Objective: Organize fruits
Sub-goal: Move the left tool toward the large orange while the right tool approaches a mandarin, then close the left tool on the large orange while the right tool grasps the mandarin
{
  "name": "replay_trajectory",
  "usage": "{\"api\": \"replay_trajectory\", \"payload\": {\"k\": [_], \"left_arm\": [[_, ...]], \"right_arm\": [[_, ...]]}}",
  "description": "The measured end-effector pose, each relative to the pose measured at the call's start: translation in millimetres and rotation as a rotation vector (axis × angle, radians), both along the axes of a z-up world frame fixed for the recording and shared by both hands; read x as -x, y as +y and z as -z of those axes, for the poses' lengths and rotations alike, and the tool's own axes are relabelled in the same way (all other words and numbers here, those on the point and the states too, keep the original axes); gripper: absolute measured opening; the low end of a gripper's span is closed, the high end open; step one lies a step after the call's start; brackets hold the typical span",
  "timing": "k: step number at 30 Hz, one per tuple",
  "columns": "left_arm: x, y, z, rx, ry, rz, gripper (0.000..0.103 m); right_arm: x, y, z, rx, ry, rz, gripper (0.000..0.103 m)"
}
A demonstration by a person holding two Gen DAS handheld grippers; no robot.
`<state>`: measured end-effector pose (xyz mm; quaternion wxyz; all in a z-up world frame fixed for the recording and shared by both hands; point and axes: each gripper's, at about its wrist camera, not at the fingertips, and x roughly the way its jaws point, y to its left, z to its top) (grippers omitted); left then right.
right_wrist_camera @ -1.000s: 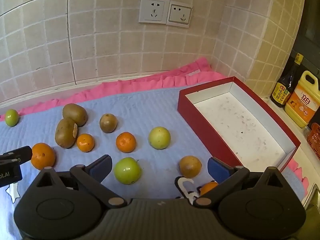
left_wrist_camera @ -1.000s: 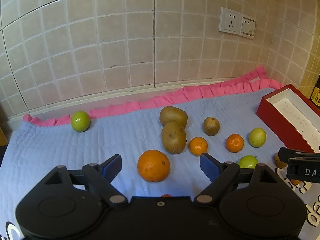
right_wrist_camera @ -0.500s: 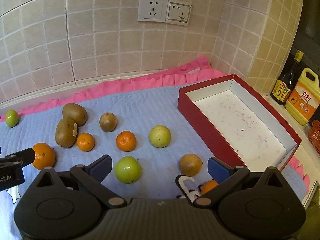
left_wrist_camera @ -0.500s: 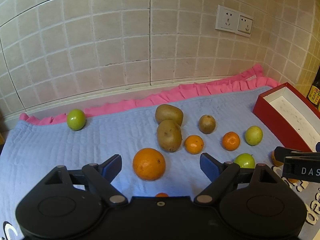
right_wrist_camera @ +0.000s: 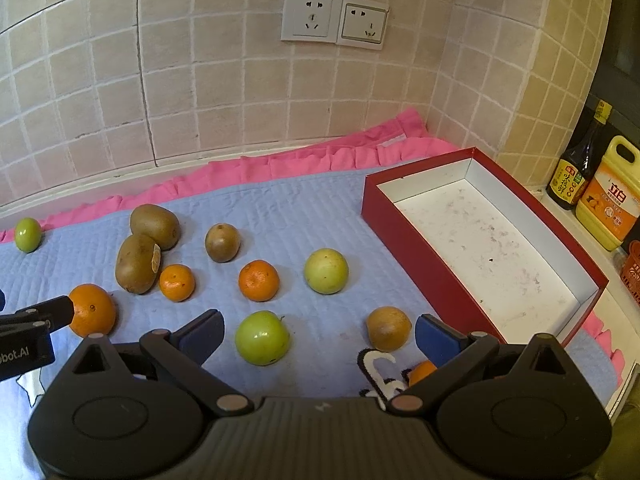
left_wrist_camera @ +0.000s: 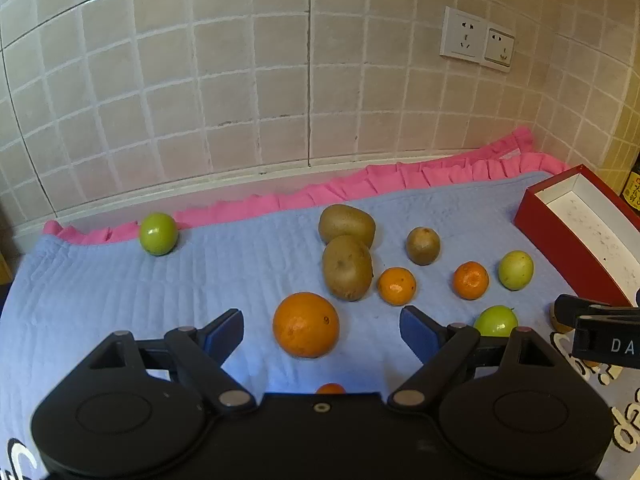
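Observation:
Fruit lies scattered on a blue quilted mat (left_wrist_camera: 120,292). My left gripper (left_wrist_camera: 321,330) is open and empty, with a large orange (left_wrist_camera: 306,325) between its fingers, untouched. Behind it lie two kiwis (left_wrist_camera: 347,266), a smaller kiwi (left_wrist_camera: 423,245), two mandarins (left_wrist_camera: 397,286) and green apples (left_wrist_camera: 158,234). My right gripper (right_wrist_camera: 318,338) is open and empty over a green apple (right_wrist_camera: 262,337) and a brownish fruit (right_wrist_camera: 388,328). A red box (right_wrist_camera: 492,248) with a white inside stands empty at the right.
A tiled wall with sockets (right_wrist_camera: 334,22) backs the counter. A pink ruffled edge (left_wrist_camera: 360,184) borders the mat. A dark sauce bottle (right_wrist_camera: 576,168) and a yellow jug (right_wrist_camera: 612,196) stand right of the box. The other gripper's tip (left_wrist_camera: 600,328) shows at the right edge of the left view.
My left gripper has drifted slightly, so the large orange sits a little left and higher between its fingers. The right gripper has barely moved. No fruit has moved.

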<state>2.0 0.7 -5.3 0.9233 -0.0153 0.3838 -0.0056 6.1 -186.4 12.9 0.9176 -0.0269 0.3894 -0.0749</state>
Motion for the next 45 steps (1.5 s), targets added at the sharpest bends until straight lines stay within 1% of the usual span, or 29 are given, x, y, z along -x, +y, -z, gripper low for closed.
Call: {"api": "replay_trajectory", "payload": {"k": [4, 8, 10, 17, 21, 24, 28, 34, 36, 38, 39, 40, 41, 44, 45], "left_arm": [[-1, 2, 0, -0.001, -0.002, 0.006, 0.101], [-2, 4, 4, -0.007, 0.014, 0.004, 0.101], [-4, 6, 7, 0.001, 0.005, 0.004, 0.101], [-13, 29, 20, 0.009, 0.012, 0.007, 0.101], [-22, 40, 24, 0.018, 0.016, 0.024, 0.101], [-33, 43, 30, 0.043, 0.032, 0.043, 0.101], [-54, 41, 44, 0.041, 0.066, 0.054, 0.101], [-74, 38, 61, 0.038, 0.118, 0.087, 0.101], [-79, 37, 67, 0.047, 0.138, 0.102, 0.1], [-84, 36, 73, 0.073, 0.163, 0.139, 0.099], [-86, 35, 76, 0.079, 0.169, 0.146, 0.098], [-88, 35, 78, 0.082, 0.177, 0.148, 0.092], [-90, 35, 81, 0.085, 0.187, 0.157, 0.09], [-93, 37, 86, 0.098, 0.202, 0.157, 0.087], [-94, 37, 87, 0.103, 0.206, 0.157, 0.082]], "right_arm": [[-2, 1, 2, -0.006, 0.008, 0.002, 0.103], [-5, 1, 5, -0.005, 0.019, -0.002, 0.103], [-7, 2, 9, -0.003, 0.026, -0.003, 0.103], [-16, -2, 20, -0.003, 0.034, 0.001, 0.103], [-30, -11, 24, -0.023, 0.044, 0.015, 0.103], [-45, -13, 31, -0.035, 0.063, 0.005, 0.103], [-69, -11, 46, -0.064, 0.112, -0.036, 0.095], [-98, 0, 63, -0.099, 0.168, -0.076, 0.092], [-106, 2, 69, -0.104, 0.184, -0.081, 0.088], [-115, 3, 76, -0.11, 0.205, -0.084, 0.081], [-119, 4, 79, -0.115, 0.215, -0.084, 0.079], [-123, 4, 83, -0.126, 0.226, -0.084, 0.077], [-127, 4, 85, -0.136, 0.233, -0.082, 0.075], [-136, 3, 91, -0.155, 0.247, -0.074, 0.073], [-139, 4, 93, -0.159, 0.248, -0.074, 0.072]]}}
